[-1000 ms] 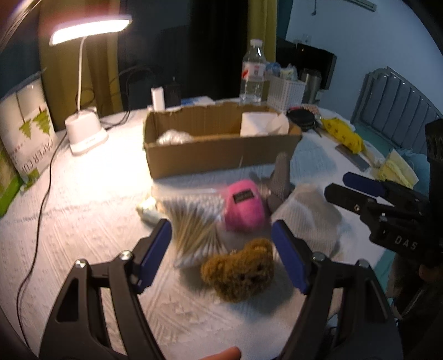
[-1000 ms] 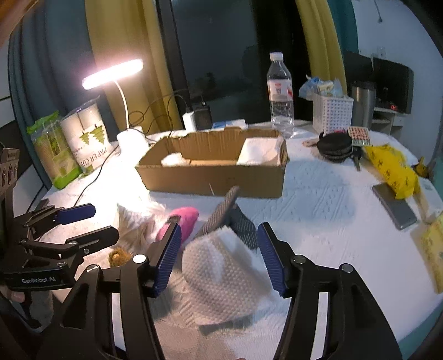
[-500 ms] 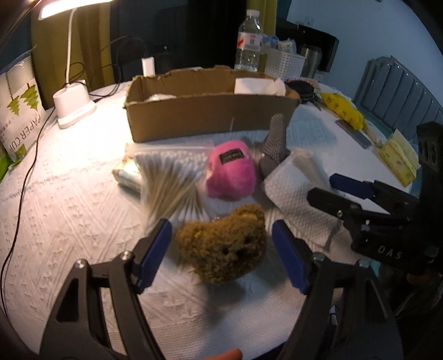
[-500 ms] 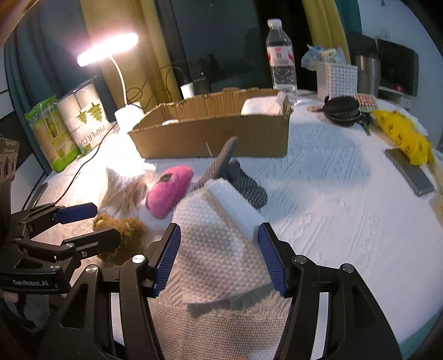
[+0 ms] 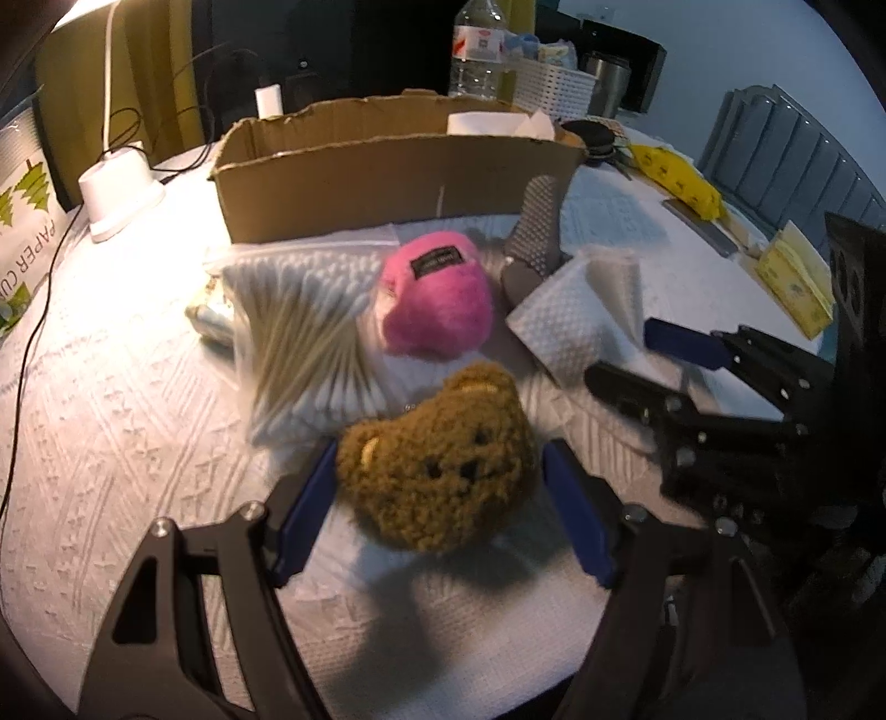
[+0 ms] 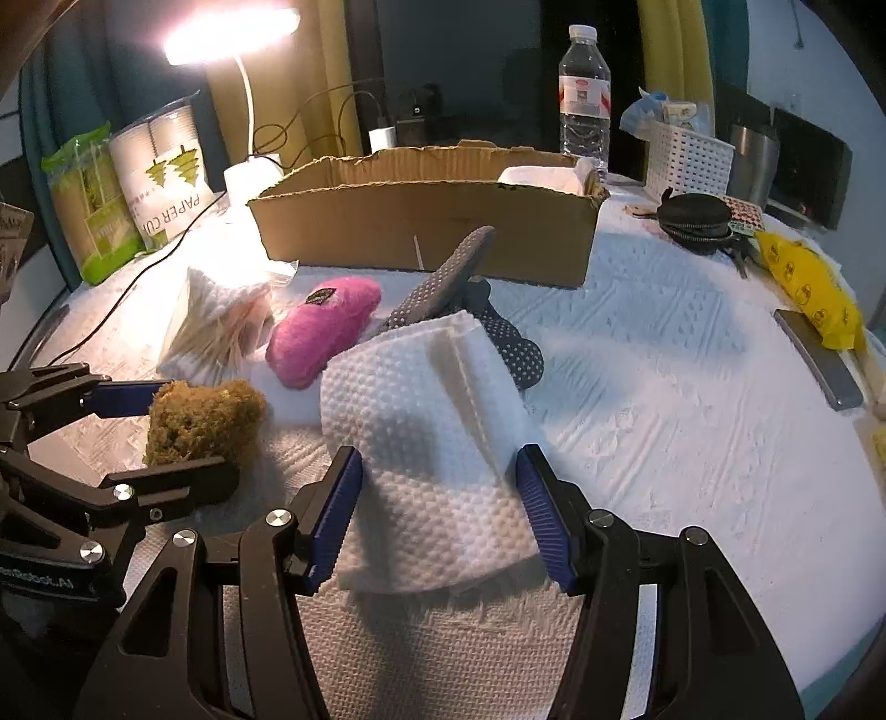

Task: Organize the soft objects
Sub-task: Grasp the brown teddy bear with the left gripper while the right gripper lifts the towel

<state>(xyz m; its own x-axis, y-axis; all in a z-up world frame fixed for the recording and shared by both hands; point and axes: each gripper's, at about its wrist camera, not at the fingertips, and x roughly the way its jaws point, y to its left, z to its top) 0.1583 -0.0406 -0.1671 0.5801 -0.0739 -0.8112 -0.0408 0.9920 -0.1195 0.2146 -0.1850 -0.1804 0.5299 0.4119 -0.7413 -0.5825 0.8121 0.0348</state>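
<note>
A brown fuzzy bear toy point(image 5: 437, 465) lies on the white tablecloth between the open jaws of my left gripper point(image 5: 440, 498); it also shows in the right wrist view point(image 6: 202, 415). A folded white textured cloth point(image 6: 437, 443) lies between the open jaws of my right gripper point(image 6: 440, 515); it also shows in the left wrist view point(image 5: 576, 315). Behind them lie a pink plush point(image 5: 437, 296), a grey dotted sock point(image 6: 454, 288) and a clear bag of cotton swabs point(image 5: 299, 338). The cardboard box point(image 5: 398, 166) stands further back, with white tissue inside.
A desk lamp point(image 6: 243, 33) and paper-cup packs point(image 6: 160, 171) stand at the left. A water bottle point(image 6: 584, 94), white basket point(image 6: 689, 155), black pouch point(image 6: 695, 219), yellow bag point(image 6: 808, 282) and grey phone point(image 6: 819, 357) are at the right.
Both grippers moved forward and down. The bear now sits between the left jaws, and the white cloth sits between the right jaws. Both jaws have narrowed slightly.
</note>
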